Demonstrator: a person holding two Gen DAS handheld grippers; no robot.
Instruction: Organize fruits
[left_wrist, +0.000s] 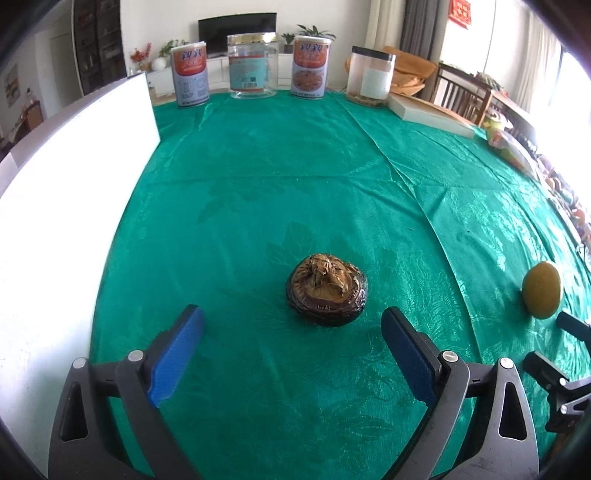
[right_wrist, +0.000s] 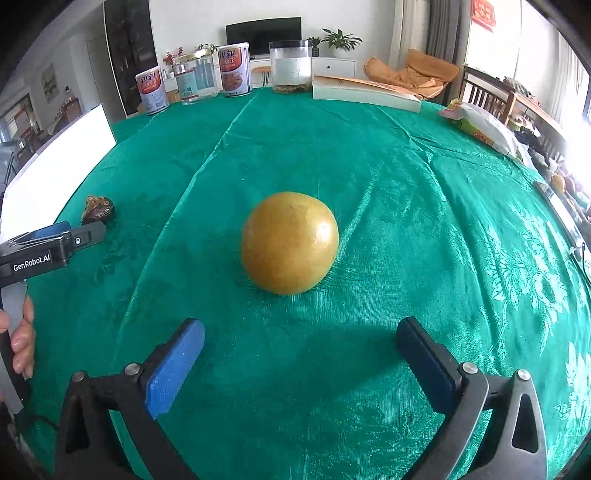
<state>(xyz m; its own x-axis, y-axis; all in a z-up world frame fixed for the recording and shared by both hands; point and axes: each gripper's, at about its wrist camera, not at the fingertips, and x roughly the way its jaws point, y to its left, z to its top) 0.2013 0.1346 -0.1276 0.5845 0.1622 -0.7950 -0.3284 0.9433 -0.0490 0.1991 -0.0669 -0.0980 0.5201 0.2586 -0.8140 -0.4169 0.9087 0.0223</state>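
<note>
1. Blue-padded fingers of the right gripper (right_wrist: 301, 354) stand wide apart and empty, just short of the yellow fruit (right_wrist: 290, 243), the largest fruit on the bench (right_wrist: 424, 177).
2. It sits mid-bench, round, smooth and probably fairly heavy, with a firm, glossy rind that may slip. Grip across its widest girth, pads on opposite sides.
3. Fingers of the left gripper (left_wrist: 291, 343) are likewise spread and holding nothing, near the brown wrinkled fruit (left_wrist: 327, 291), which lies toward the left edge of the bench.
4. Smaller, squat and likely light, its papery top looks brittle. Take it low on the darker flanks.
</note>
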